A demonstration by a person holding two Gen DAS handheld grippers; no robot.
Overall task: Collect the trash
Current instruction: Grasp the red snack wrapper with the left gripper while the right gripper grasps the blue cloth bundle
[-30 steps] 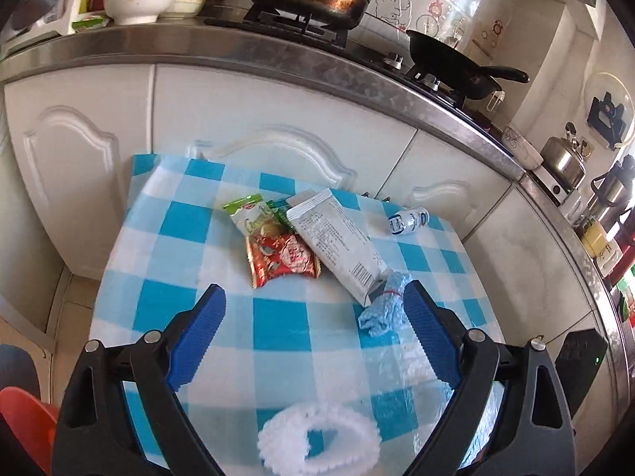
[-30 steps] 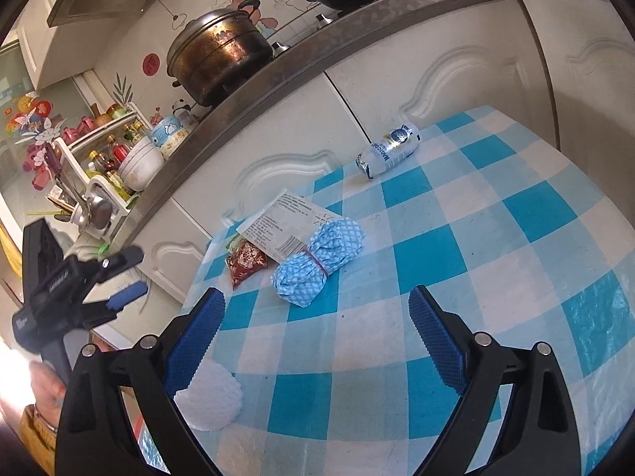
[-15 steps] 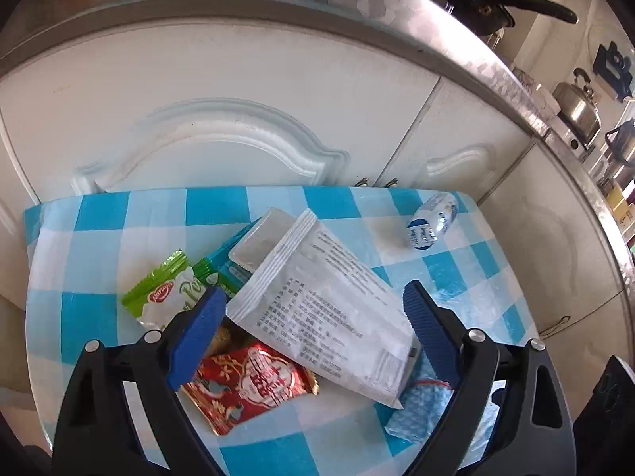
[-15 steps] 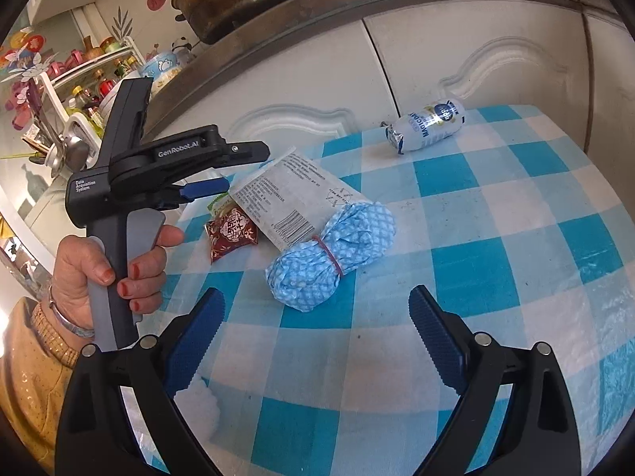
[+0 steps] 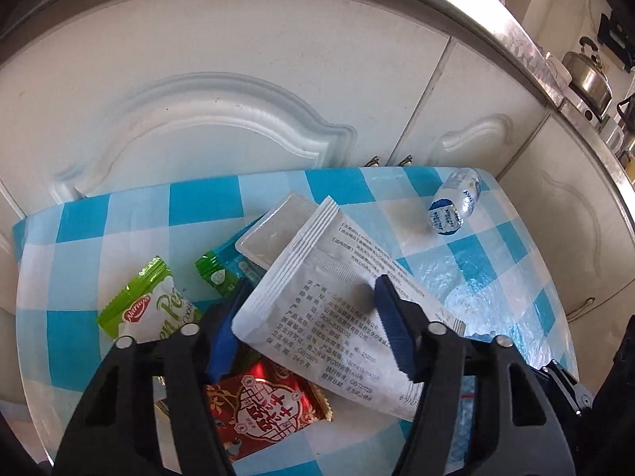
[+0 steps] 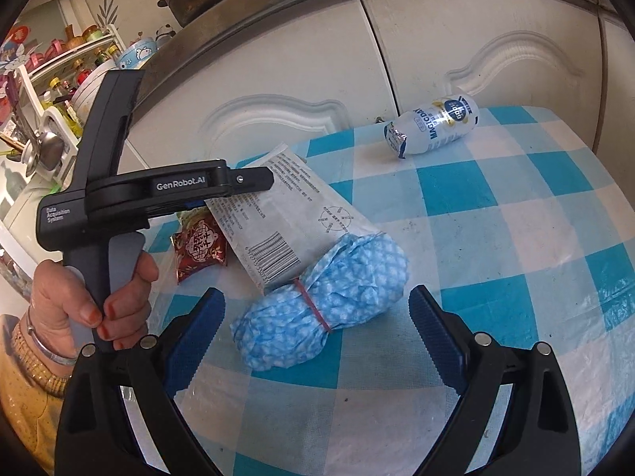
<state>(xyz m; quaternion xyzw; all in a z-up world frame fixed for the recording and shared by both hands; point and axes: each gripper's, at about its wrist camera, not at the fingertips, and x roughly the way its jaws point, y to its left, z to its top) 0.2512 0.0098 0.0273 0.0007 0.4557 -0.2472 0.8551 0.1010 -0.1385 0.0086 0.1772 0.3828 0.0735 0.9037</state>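
Observation:
A white printed pouch [image 5: 337,317] lies on top of a heap of wrappers on the blue-checked table [image 5: 135,214]. My left gripper [image 5: 311,283] is closing on it: the left finger sits at the pouch's left edge and the right finger rests on its printed face. No squeeze shows. In the right wrist view a hand [image 6: 111,297] holds that gripper over the pouch [image 6: 293,206]. My right gripper [image 6: 317,297] is open, its fingers either side of a blue cloth bundle [image 6: 357,277] tied with a red band.
A red packet [image 5: 258,408], a green pea packet [image 5: 147,309], a small green sachet [image 5: 218,273] and a clear packet [image 5: 274,230] lie around the pouch. A small white bottle [image 6: 436,123] lies at the table's far edge. White cabinet doors [image 5: 238,79] stand right behind.
My left gripper came forward and down over the wrappers, and its jaws narrowed around the white pouch. My right gripper moved in closer to the blue bundle and stayed wide.

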